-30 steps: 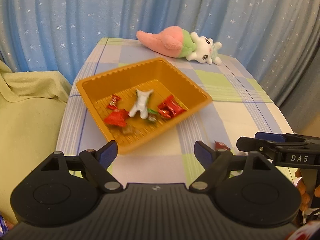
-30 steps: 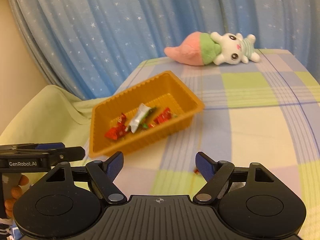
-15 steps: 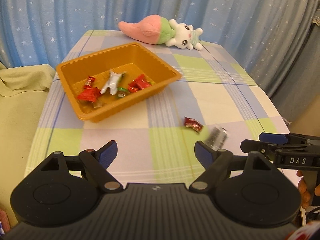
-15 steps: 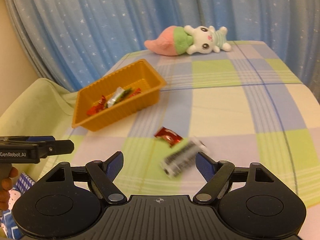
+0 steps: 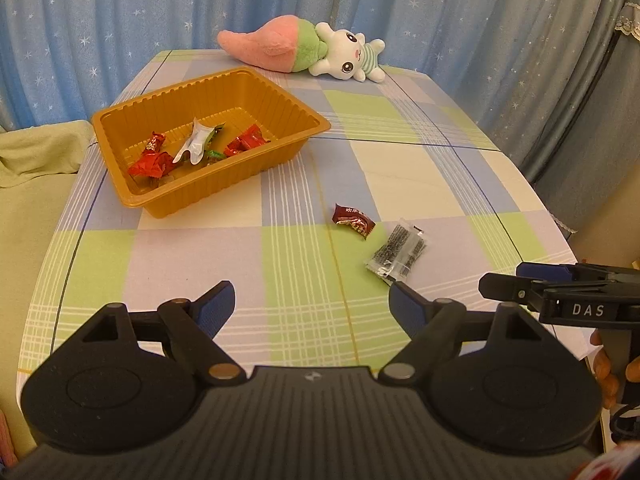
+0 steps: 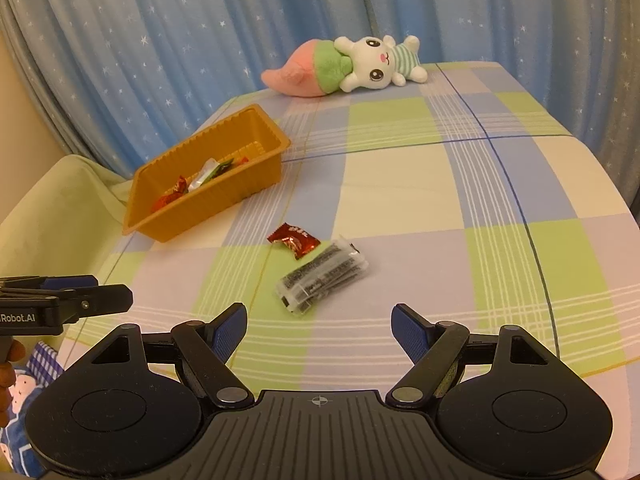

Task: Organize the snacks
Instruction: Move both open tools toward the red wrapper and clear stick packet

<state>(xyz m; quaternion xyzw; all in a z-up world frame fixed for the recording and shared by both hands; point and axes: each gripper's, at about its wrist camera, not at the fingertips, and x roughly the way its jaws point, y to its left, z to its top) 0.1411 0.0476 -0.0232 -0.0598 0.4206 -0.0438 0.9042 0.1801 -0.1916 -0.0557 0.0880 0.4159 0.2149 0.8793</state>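
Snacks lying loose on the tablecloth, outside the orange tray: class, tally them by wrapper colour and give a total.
Dark red wrapper: 1
Clear packet with black print: 1
Total loose on the tablecloth: 2

— Where am I working, do you reckon?

— A home, by the look of it, a bedroom or a living room. I see blue curtains (image 5: 120,20) sprinkled with small white stars hanging in folds behind the table (image 5: 400,184), which is dressed in a soft checked cloth of green, lilac and cream.

— Anything else homely?

— A plush rabbit (image 6: 376,64) in a striped top lies at the far edge beside a pink and green plush carrot (image 6: 312,72). To my left a pale green cover (image 5: 36,200) drapes over something low and soft, a sofa or a bed, I cannot tell which. An orange plastic tray (image 5: 224,184) holds wrapped sweets (image 5: 244,142).
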